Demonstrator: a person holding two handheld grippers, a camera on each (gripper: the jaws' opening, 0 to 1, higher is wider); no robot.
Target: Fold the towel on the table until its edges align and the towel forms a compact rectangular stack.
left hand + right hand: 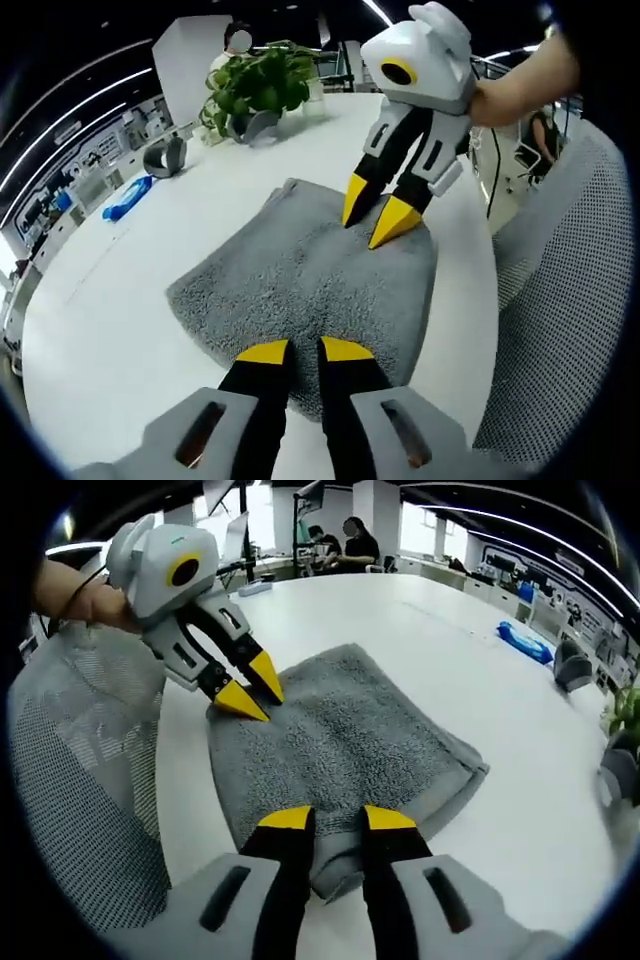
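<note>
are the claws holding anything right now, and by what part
Nothing looks held. Both the left claw and right claw are open over opposite ends of the folded grey terry towel, tips at its surface, not pinching it.

bare white table [120, 330] around towel [300, 280]; mesh chair [570, 330] perhaps close alongside

Bright even overhead strip lighting, soft shadows, strong fisheye edge warping.
</note>
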